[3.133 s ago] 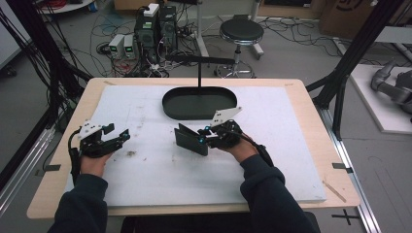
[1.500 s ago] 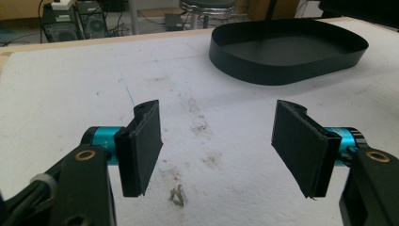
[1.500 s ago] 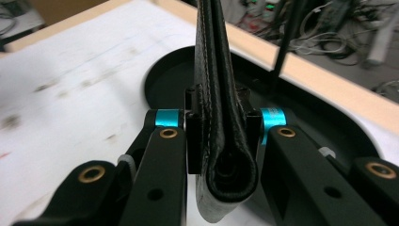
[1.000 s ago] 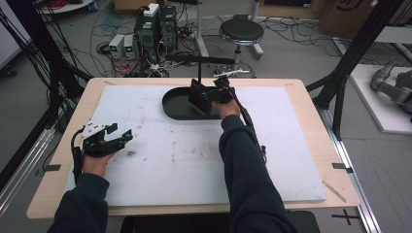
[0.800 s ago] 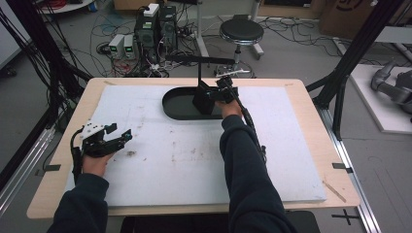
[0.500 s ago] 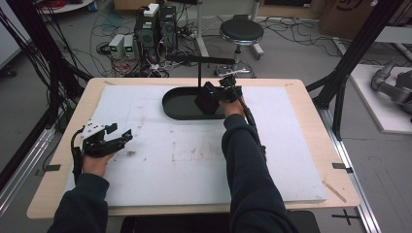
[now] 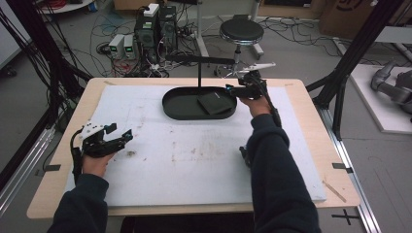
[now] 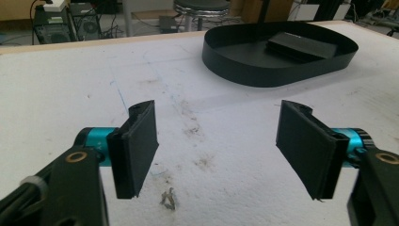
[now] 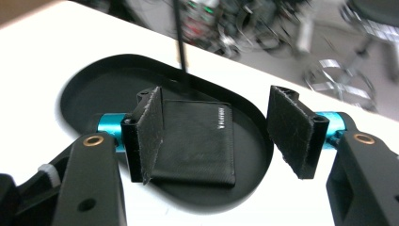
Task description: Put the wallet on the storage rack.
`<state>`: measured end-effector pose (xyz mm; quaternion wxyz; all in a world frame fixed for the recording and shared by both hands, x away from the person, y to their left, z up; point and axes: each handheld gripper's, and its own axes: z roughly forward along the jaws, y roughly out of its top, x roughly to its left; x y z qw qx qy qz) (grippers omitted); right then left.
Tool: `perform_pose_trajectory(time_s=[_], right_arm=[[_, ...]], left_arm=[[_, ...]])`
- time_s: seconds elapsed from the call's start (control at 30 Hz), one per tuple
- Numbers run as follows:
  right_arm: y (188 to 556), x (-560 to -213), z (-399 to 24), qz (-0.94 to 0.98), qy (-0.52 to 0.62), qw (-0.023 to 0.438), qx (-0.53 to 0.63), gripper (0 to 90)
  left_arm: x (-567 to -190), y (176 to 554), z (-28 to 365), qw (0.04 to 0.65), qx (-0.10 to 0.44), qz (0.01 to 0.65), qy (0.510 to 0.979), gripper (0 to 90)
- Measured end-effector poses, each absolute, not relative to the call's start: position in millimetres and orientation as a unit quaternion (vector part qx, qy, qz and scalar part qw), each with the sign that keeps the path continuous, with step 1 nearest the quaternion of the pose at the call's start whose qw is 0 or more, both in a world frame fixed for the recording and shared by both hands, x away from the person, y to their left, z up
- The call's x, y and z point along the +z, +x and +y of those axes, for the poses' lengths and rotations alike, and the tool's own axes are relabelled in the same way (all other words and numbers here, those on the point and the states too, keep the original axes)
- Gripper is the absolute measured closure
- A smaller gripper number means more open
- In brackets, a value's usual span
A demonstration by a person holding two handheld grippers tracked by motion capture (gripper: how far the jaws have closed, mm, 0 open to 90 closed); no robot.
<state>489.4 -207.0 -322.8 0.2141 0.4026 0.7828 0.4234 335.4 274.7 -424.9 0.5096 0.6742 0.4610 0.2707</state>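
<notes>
Black and flat, the wallet point(image 7: 215, 102) lies in the right half of the oval black tray point(image 7: 177, 109), which sits upper centre in the high view on the white mat point(image 7: 194, 160). In the right gripper view the wallet point(image 9: 197, 141) rests on the tray floor, a small line of pale lettering near its right edge, and the tray rim point(image 9: 75, 89) curves round it from the left. A thin black post point(image 7: 199, 73) rises from the far edge of the tray.

Just right of the tray in the high view, the right gripper point(image 7: 238, 90) hangs above the tray's right end. Its jaws have just been opening and now stand wide apart, with nothing clamped between them; the wallet lies free below and beyond the pads point(image 9: 149, 132).

At the left of the high view, well apart from the tray, the left gripper point(image 7: 116, 138) rests low over the mat in the person's left hand point(image 7: 94, 162). Its jaws are spread wide with bare mat between them, and the left gripper view looks along them to the tray point(image 8: 282, 66) and the wallet point(image 8: 301, 44) at upper right. Small dark specks point(image 8: 168, 200) lie on the mat near its left pad.

The wooden table point(image 7: 311, 111) shows around the mat. Beyond it, at the top of the high view, stand a round stool point(image 7: 241, 31) and computer boxes point(image 7: 155, 24) among cables.
</notes>
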Motion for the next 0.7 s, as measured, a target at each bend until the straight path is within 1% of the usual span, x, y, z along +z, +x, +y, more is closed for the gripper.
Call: perform_pose_trajectory(time_s=[0.1, 0.13, 0.17, 0.2, 0.23, 0.27, 0.4, 0.47, 0.57, 0.7], right_arm=[[462, -315, -232, 0.782, 0.384, 0.227, 0.436, 28.5], [456, -314, -239, 0.786, 0.386, 0.226, 0.426, 26.7], [448, -314, -245, 0.784, 0.385, 0.236, 0.426, 24.7], [439, -315, -252, 0.782, 0.376, 0.245, 0.432, 23.6], [432, -316, -257, 0.788, 0.375, 0.244, 0.422, 20.8], [426, -316, -261, 0.793, 0.382, 0.248, 0.405, 20.2], [396, -326, -278, 0.793, 0.355, 0.275, 0.411, 20.2], [384, -333, -284, 0.791, 0.359, 0.279, 0.409, 20.2], [371, -344, -291, 0.786, 0.368, 0.280, 0.411, 20.2], [363, -357, -293, 0.786, 0.378, 0.268, 0.409, 20.2]], left_arm=[[-424, 335, 274, 0.518, 0.272, 0.460, 0.668, 24.6], [-424, 335, 274, 0.521, 0.272, 0.457, 0.667, 23.3], [-424, 335, 273, 0.526, 0.273, 0.456, 0.664, 22.0], [-423, 335, 274, 0.528, 0.273, 0.455, 0.663, 22.0], [-423, 335, 274, 0.528, 0.274, 0.456, 0.662, 22.0], [-424, 335, 274, 0.528, 0.274, 0.455, 0.663, 22.0], [-423, 336, 274, 0.526, 0.277, 0.453, 0.664, 22.1], [-423, 336, 273, 0.525, 0.276, 0.452, 0.666, 22.2], [-423, 334, 271, 0.523, 0.278, 0.449, 0.669, 22.5], [-422, 333, 268, 0.521, 0.277, 0.446, 0.673, 22.6]])
